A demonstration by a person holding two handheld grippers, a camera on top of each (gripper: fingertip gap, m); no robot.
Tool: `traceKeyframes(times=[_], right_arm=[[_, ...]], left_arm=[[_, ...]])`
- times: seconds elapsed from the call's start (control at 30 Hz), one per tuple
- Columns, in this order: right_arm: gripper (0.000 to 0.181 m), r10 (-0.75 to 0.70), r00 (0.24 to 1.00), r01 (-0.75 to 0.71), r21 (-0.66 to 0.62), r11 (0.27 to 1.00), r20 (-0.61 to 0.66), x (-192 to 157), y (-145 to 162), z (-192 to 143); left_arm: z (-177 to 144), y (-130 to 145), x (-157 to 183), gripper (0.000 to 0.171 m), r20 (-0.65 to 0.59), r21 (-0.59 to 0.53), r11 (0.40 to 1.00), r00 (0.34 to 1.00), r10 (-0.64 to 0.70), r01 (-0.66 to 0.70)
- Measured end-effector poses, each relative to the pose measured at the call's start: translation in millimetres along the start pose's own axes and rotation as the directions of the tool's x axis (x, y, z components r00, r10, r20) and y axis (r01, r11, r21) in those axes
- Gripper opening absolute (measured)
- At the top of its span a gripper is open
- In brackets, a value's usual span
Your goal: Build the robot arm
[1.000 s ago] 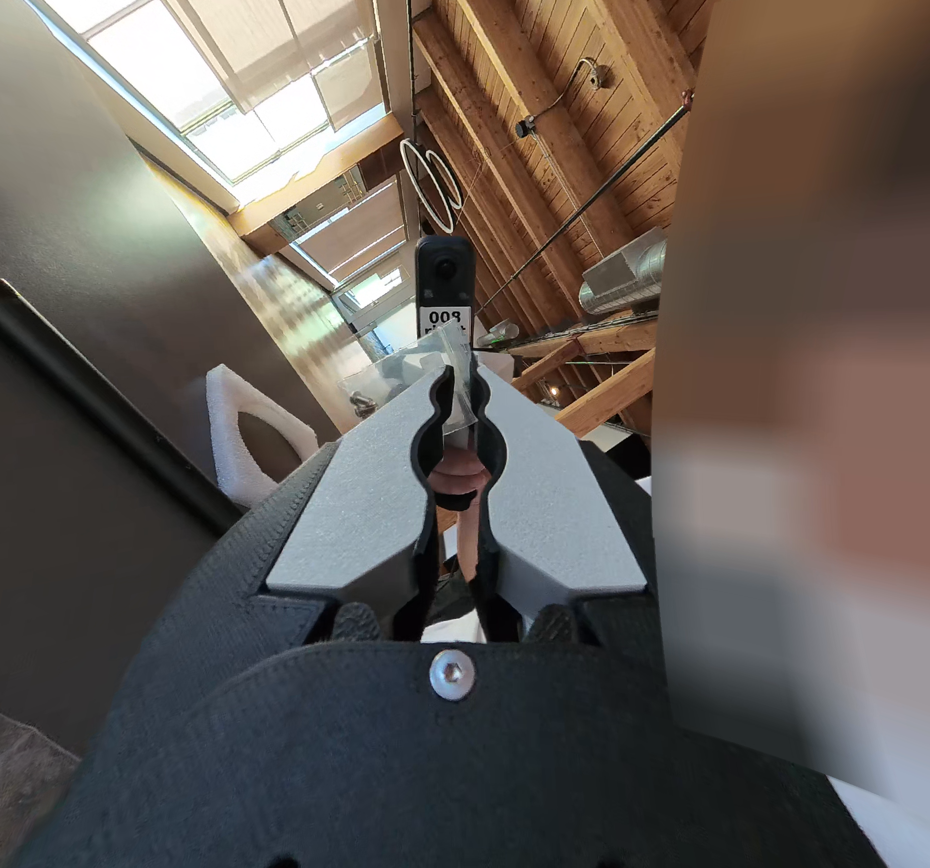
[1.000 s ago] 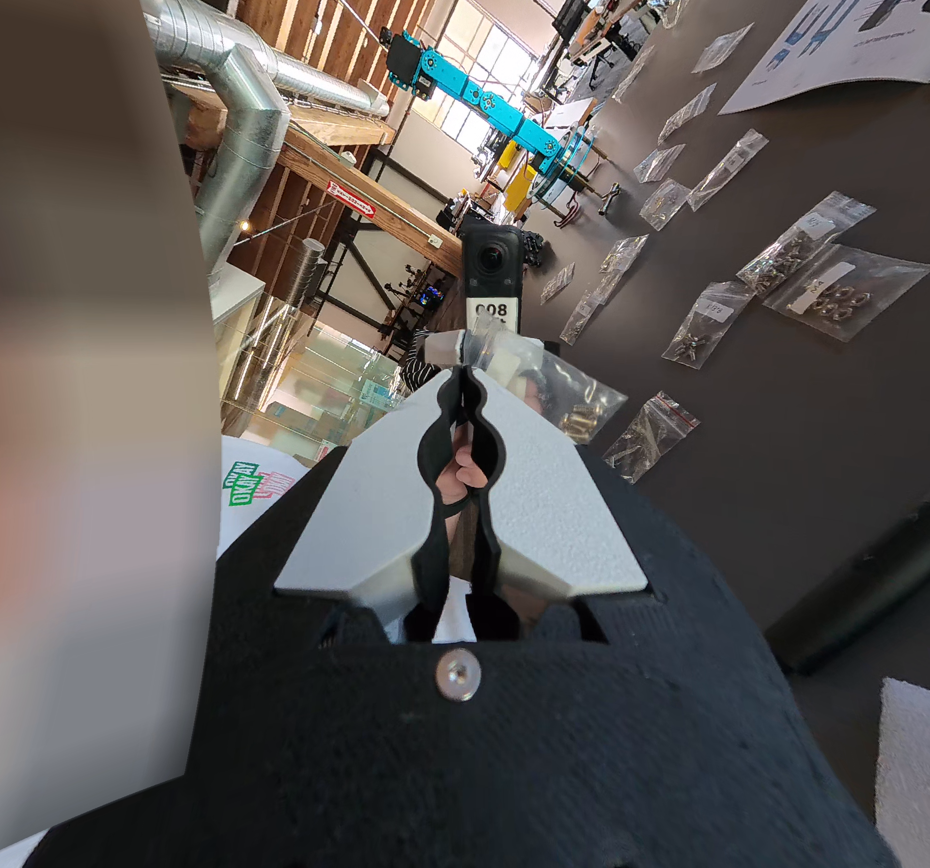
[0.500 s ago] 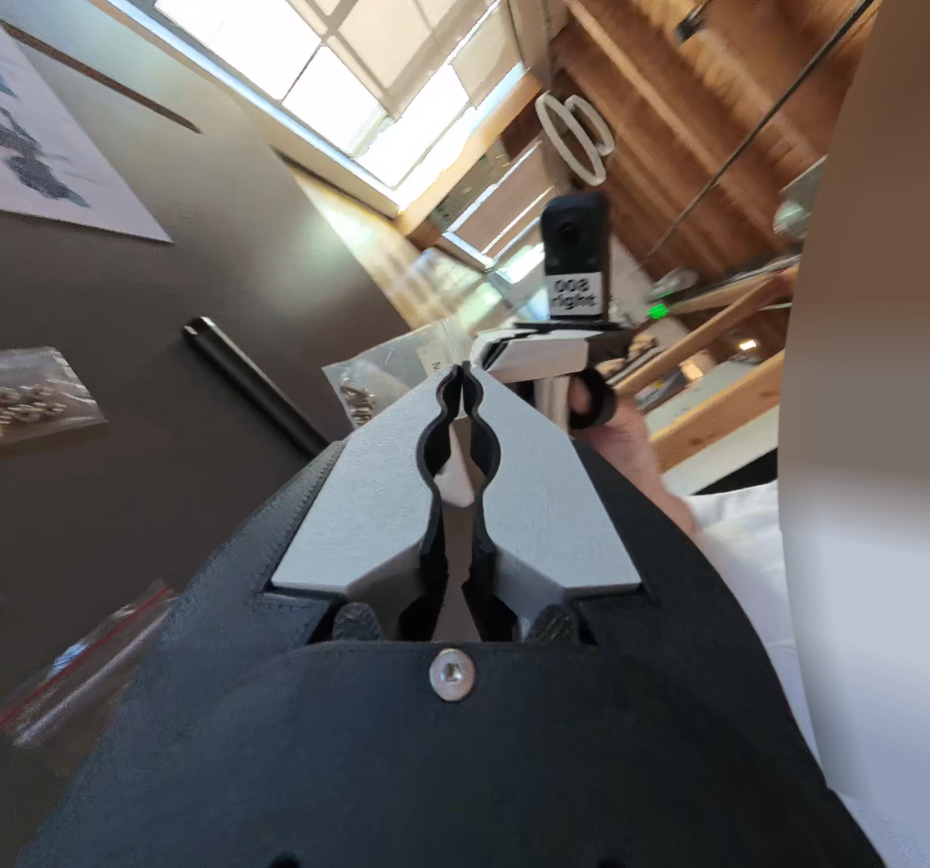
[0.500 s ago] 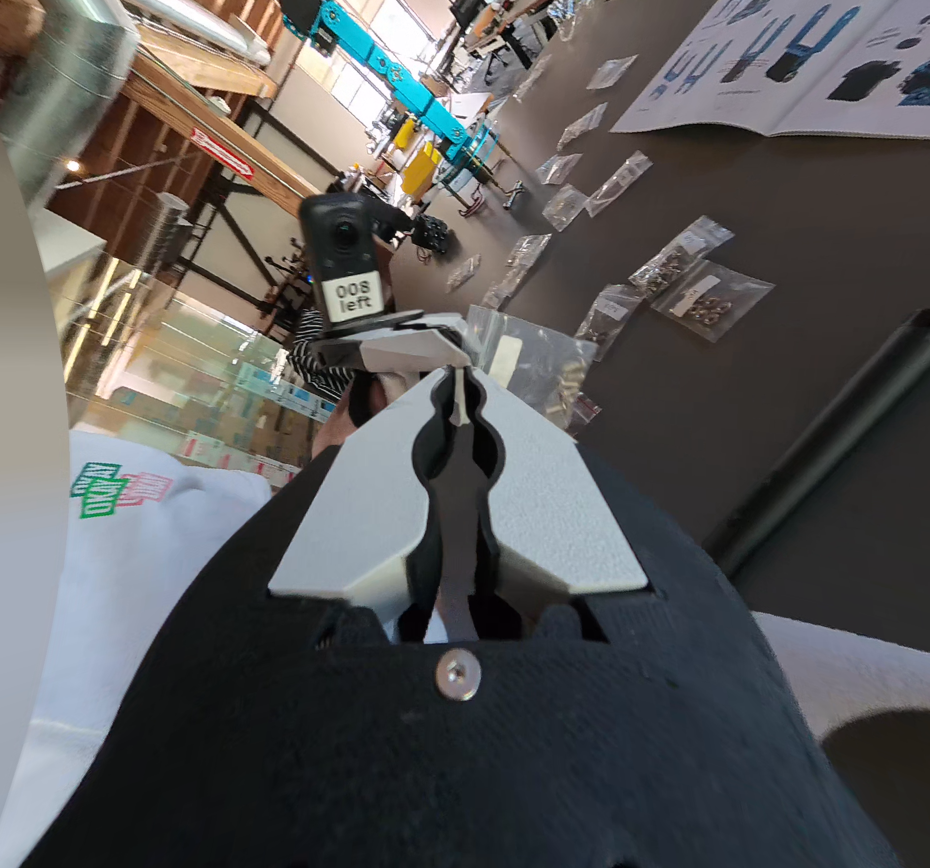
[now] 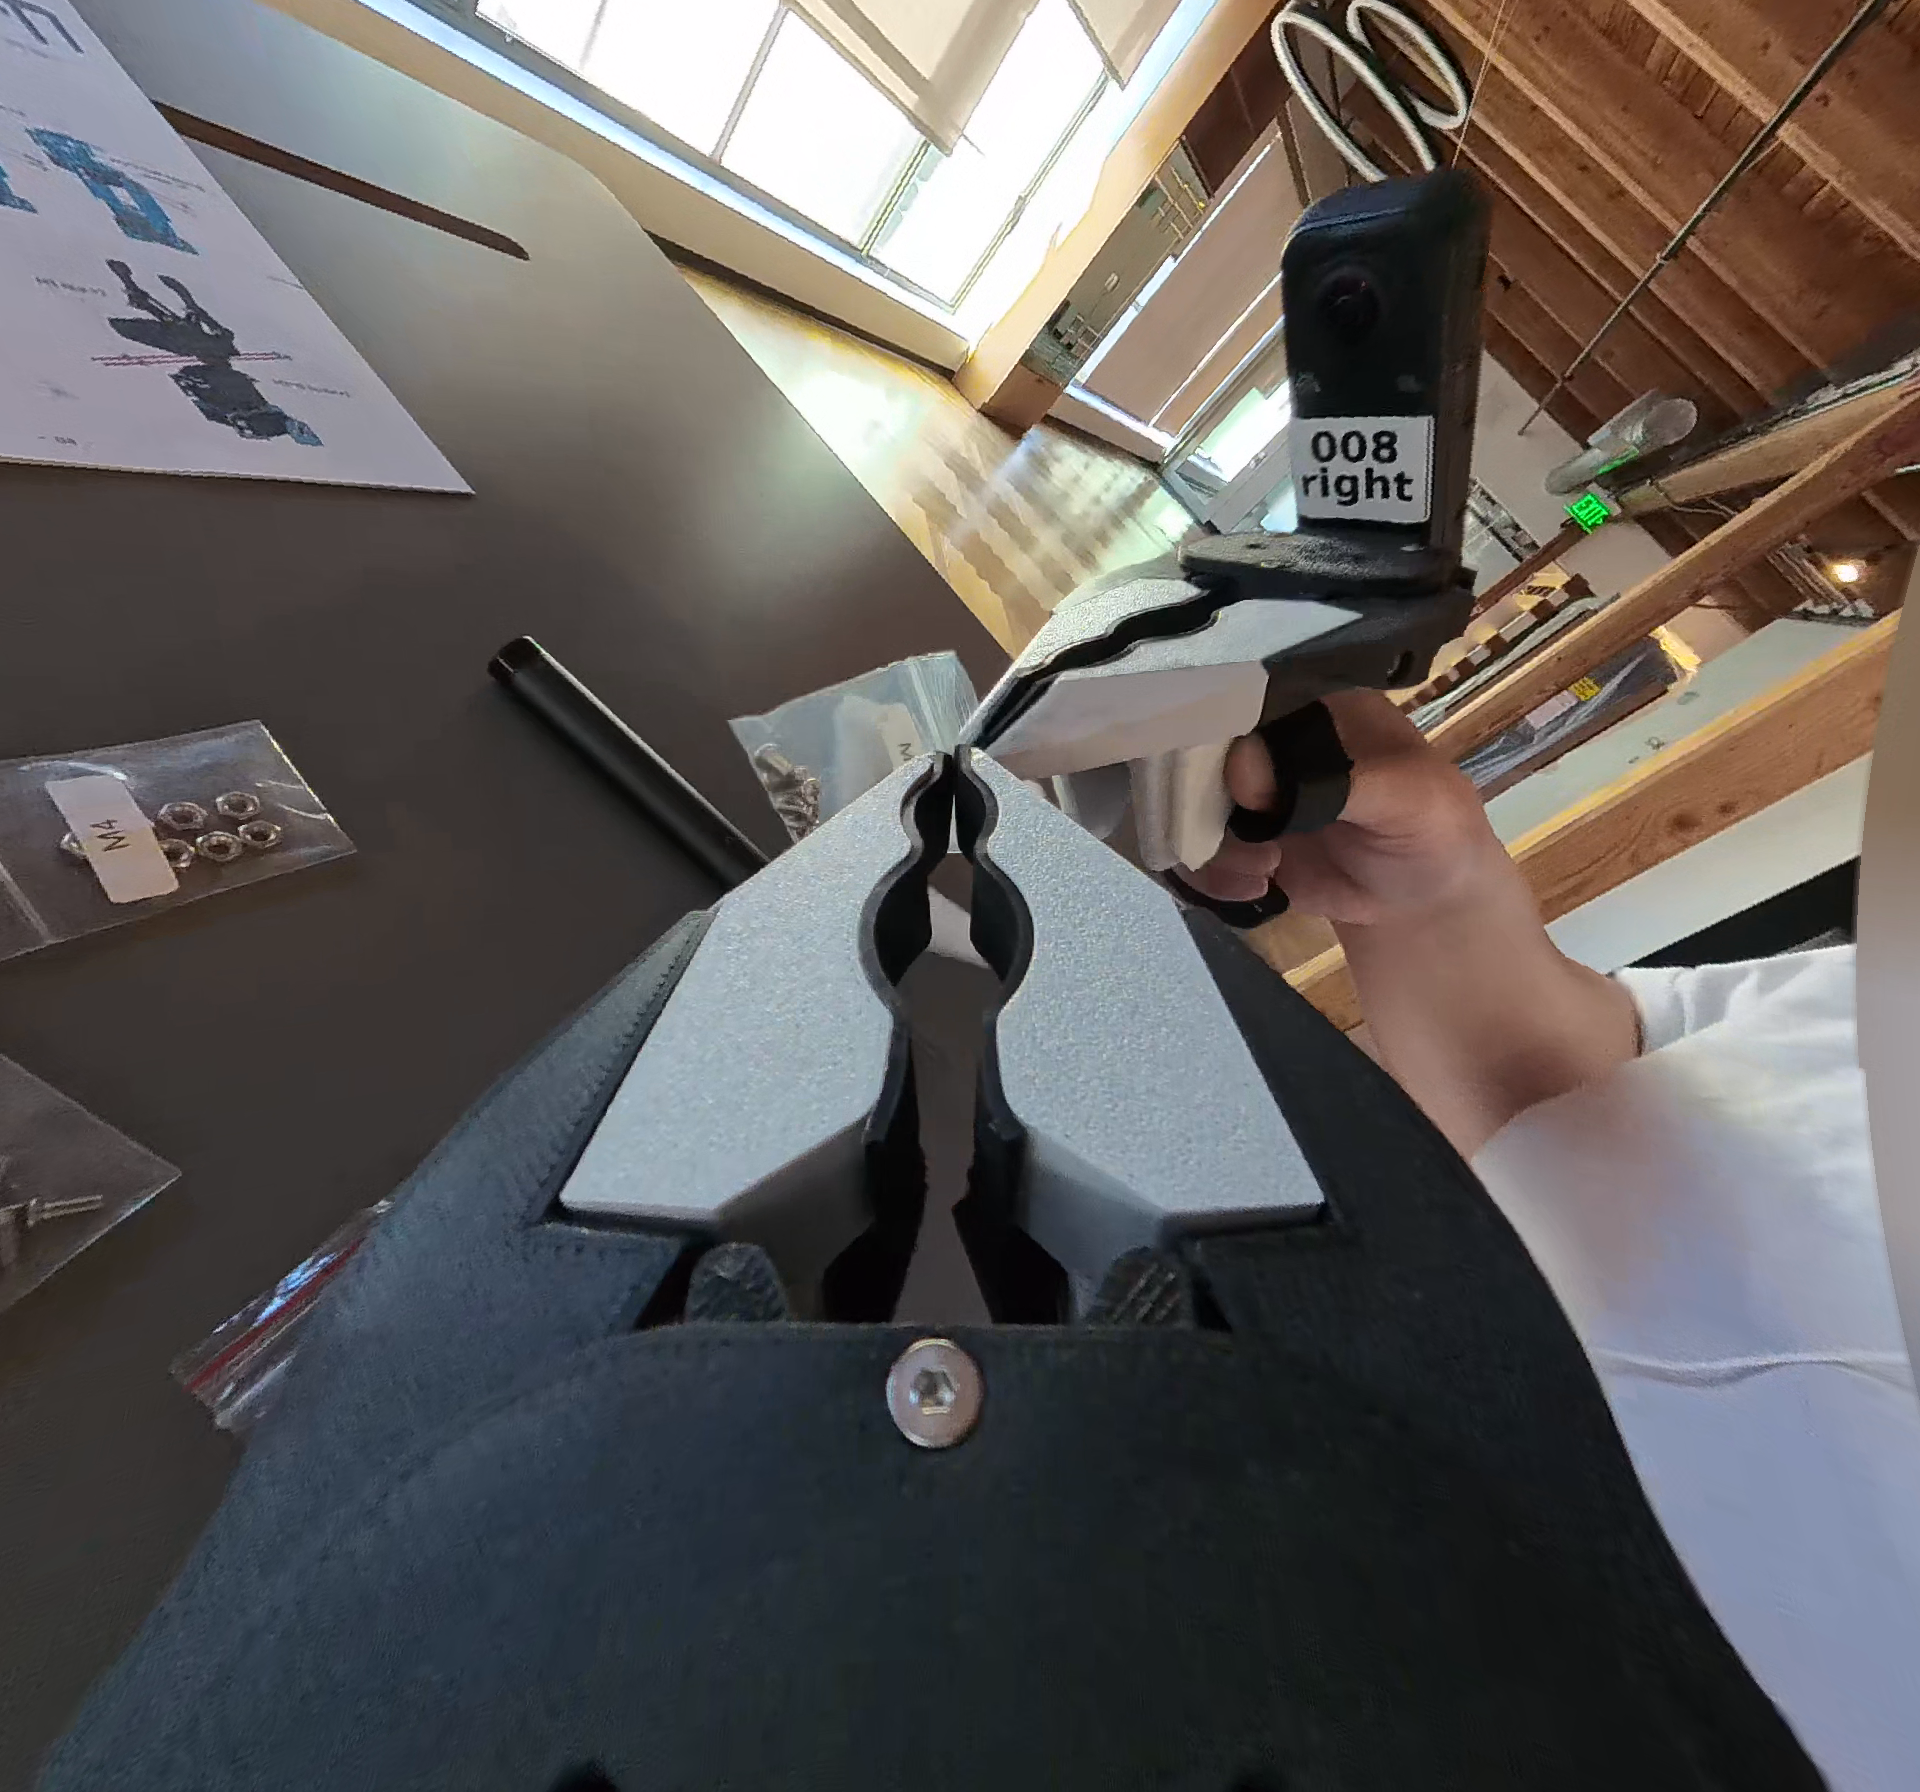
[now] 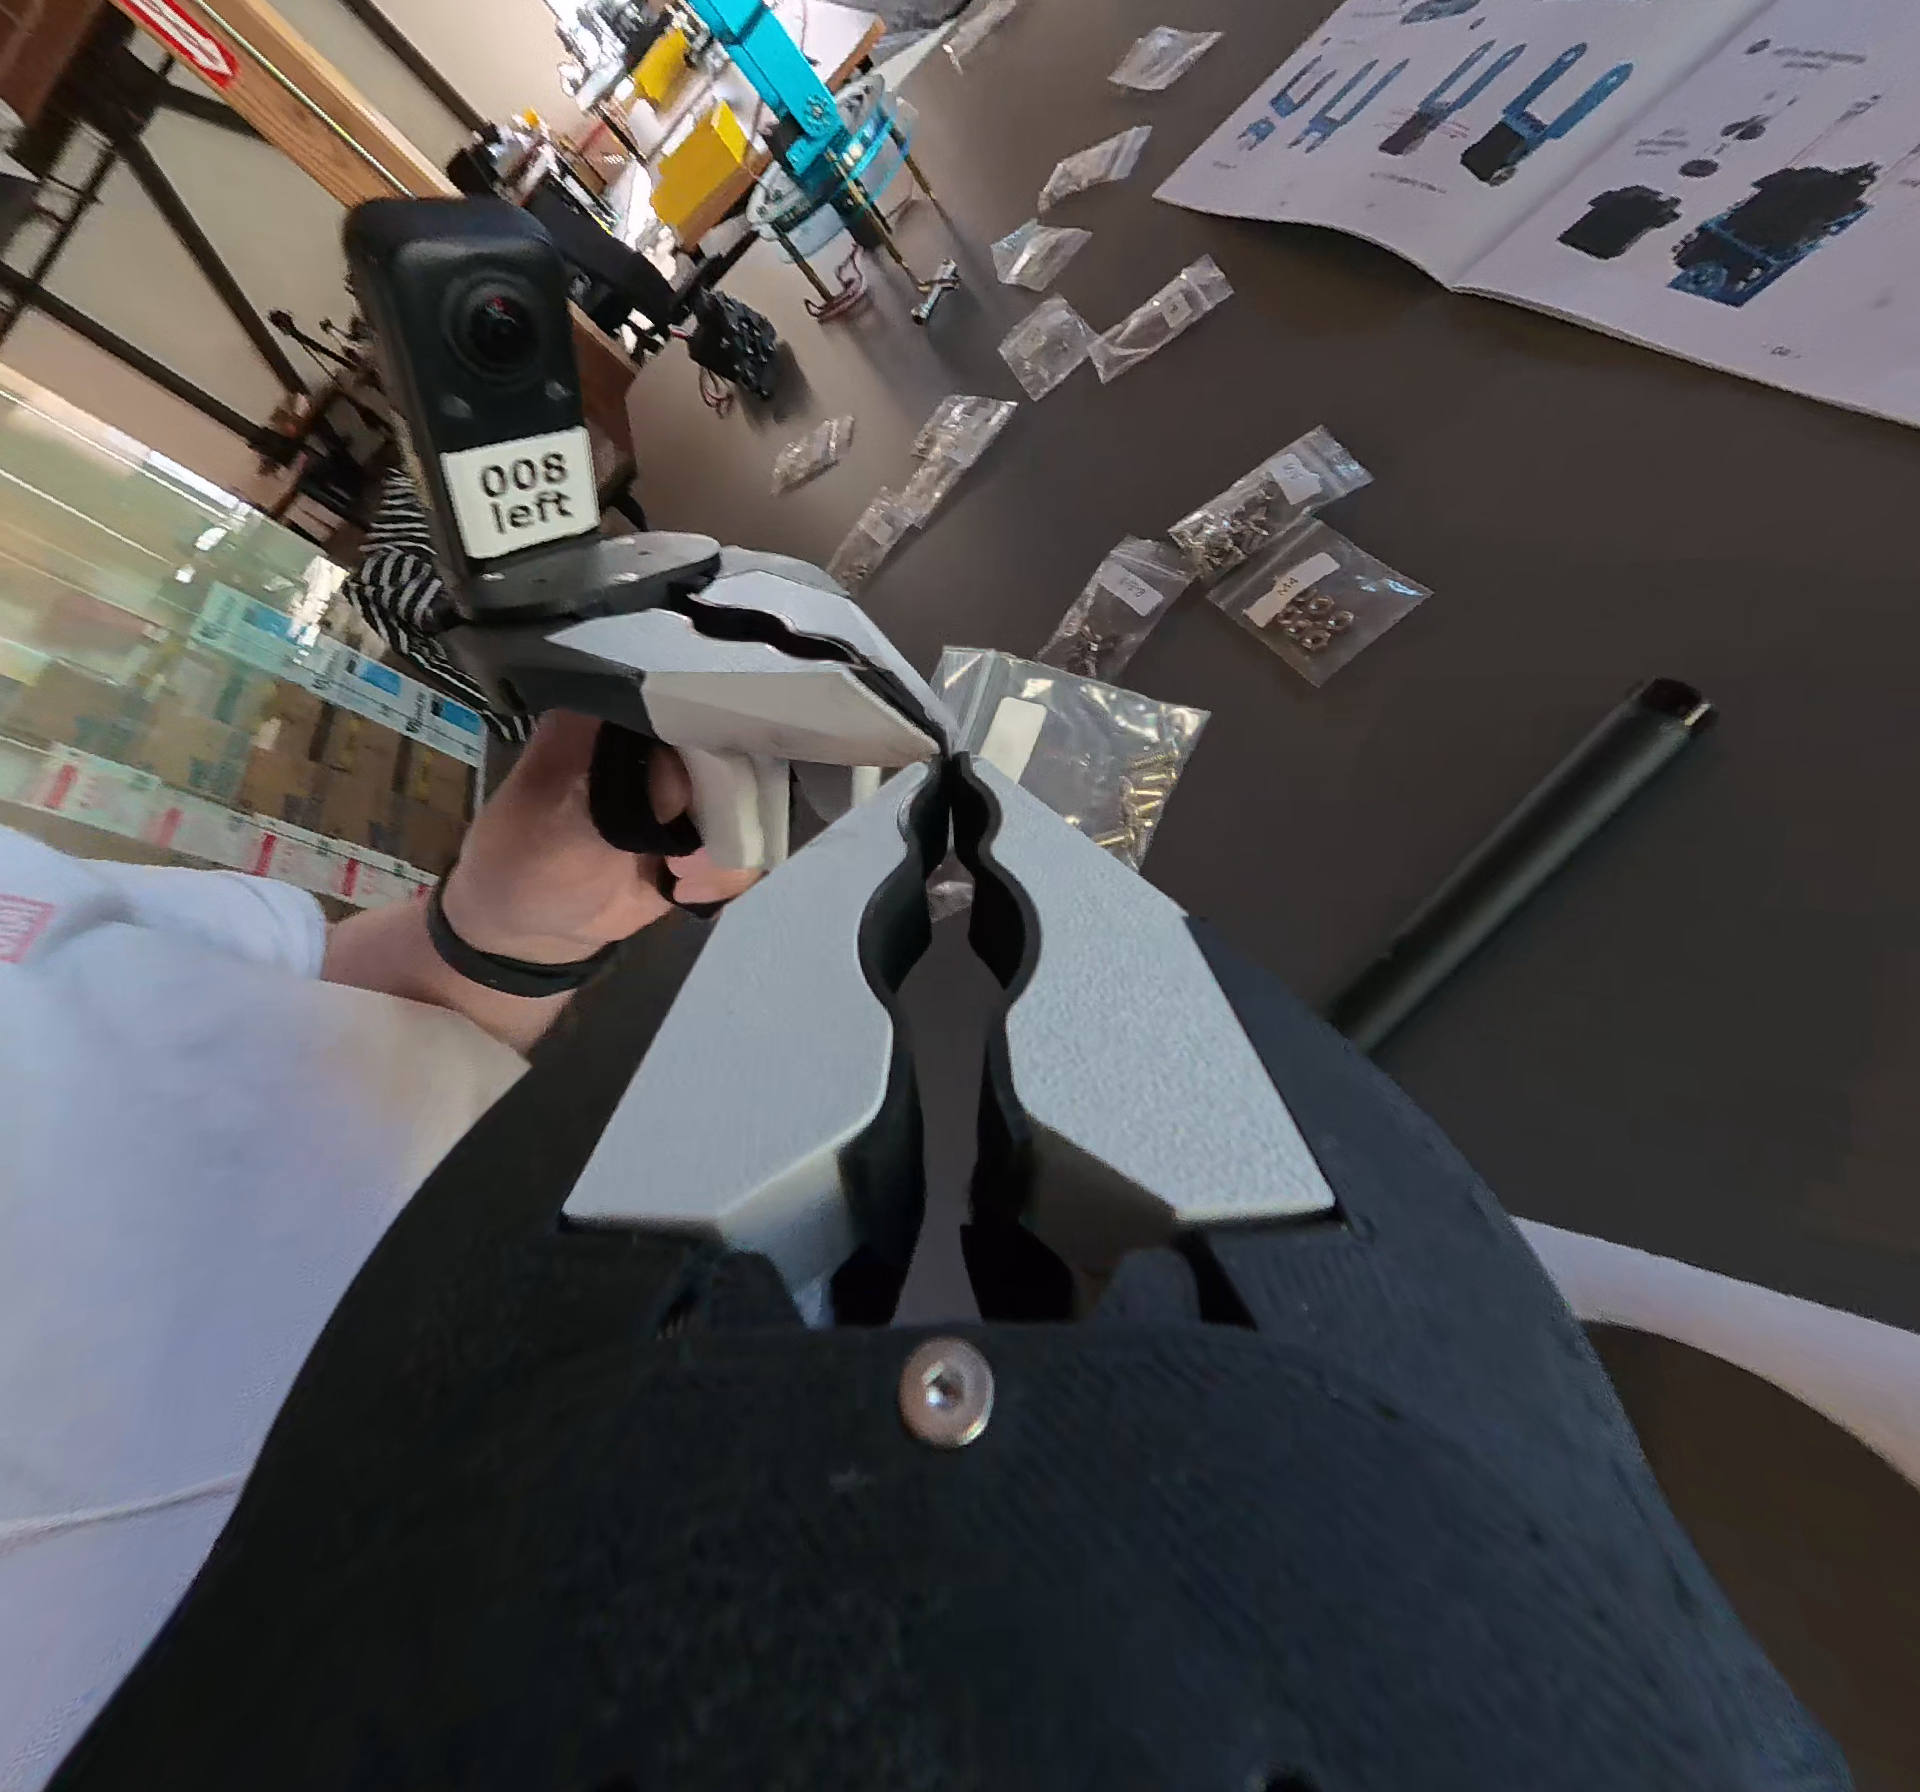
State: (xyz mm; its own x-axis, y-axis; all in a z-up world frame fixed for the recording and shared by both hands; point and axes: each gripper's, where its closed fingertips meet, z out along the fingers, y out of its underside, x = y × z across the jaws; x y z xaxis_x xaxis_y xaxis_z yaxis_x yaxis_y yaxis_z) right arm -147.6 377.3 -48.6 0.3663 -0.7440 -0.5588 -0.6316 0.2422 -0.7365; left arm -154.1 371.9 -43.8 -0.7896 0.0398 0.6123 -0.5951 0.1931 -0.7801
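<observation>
A small clear plastic bag of brass-coloured screws with a white label [image 6: 1081, 755] hangs above the dark table. It also shows in the left wrist view [image 5: 831, 745]. My left gripper [image 5: 954, 763] is shut on the bag's top edge. My right gripper [image 6: 952, 768] is shut on the same edge, tip to tip with the left. In the left wrist view the right gripper [image 5: 977, 736] comes in from the right, held by a hand. In the right wrist view the left gripper [image 6: 933, 743] comes in from the left. The pinched strip of bag is mostly hidden between the jaws.
On the dark table [image 5: 416, 599] lie a black rod [image 6: 1507, 869], a bag of nuts [image 5: 166, 828], several other small hardware bags [image 6: 1039, 340] and a printed instruction sheet [image 6: 1610, 80]. A white foam piece [image 6: 1714, 1327] sits near the front edge. A blue robot arm [image 6: 769, 49] stands far back. My two grippers' fingertips are within a few centimetres of each other. Left tips and right tips are each some 12 cm from the black rod [image 6: 1507, 869].
Both grippers have tilted down from facing the ceiling toward the table and swung so each sees the other from the side. Both stay shut on the bag.
</observation>
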Motion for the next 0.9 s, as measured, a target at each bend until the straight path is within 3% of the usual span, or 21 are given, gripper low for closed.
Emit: traceKeyframes(times=[0.1, 0.27, 0.33, 0.47, 0.63, 0.77, 0.87, 0.9], right_arm=[[0.0, 0.027, 0.999, -0.028, -0.045, 0.999, -0.03, 12, 7, 6], [0.0, 0.026, 0.989, -0.024, 0.012, 1.0, -0.144, 40, 3, 13], [0.0, 0.061, 0.988, -0.058, 0.024, 0.998, -0.139, 43, 2, 17], [0.0, 0.008, 0.977, -0.004, 0.015, 1.0, -0.213, 50, 0, 19], [0.0, 0.016, 0.987, -0.021, -0.032, 0.999, -0.158, 34, -2, 8], [0.0, -0.054, 0.986, 0.038, -0.106, 0.994, -0.156, 16, -5, -5], [0.0, -0.063, 0.989, 0.042, -0.151, 0.988, -0.131, 2, -4, -13], [0.0, -0.063, 0.99, 0.042, -0.163, 0.986, -0.126, -1, -4, -16]], left_arm=[[5, 9, -12, 0.0, 0.08, -0.075, 0.995, 0.995, 0.065, -0.059], [6, 8, -45, 0.0, 0.273, -0.152, 0.975, 0.942, 0.196, -0.159], [7, 8, -52, 0.0, 0.305, -0.157, 0.976, 0.933, 0.191, -0.148], [8, 6, -54, 0.0, 0.329, -0.158, 0.977, 0.925, 0.188, -0.142], [6, 4, -24, 0.002, 0.19, -0.124, 0.939, 0.921, 0.341, -0.322], [1, 1, -14, 0.057, 0.188, -0.075, 0.862, 0.842, 0.506, -0.502], [10, 1, -8, 0.078, 0.192, -0.112, 0.723, 0.699, 0.689, -0.682], [14, 2, -2, 0.078, 0.173, -0.115, 0.674, 0.654, 0.737, -0.729]])
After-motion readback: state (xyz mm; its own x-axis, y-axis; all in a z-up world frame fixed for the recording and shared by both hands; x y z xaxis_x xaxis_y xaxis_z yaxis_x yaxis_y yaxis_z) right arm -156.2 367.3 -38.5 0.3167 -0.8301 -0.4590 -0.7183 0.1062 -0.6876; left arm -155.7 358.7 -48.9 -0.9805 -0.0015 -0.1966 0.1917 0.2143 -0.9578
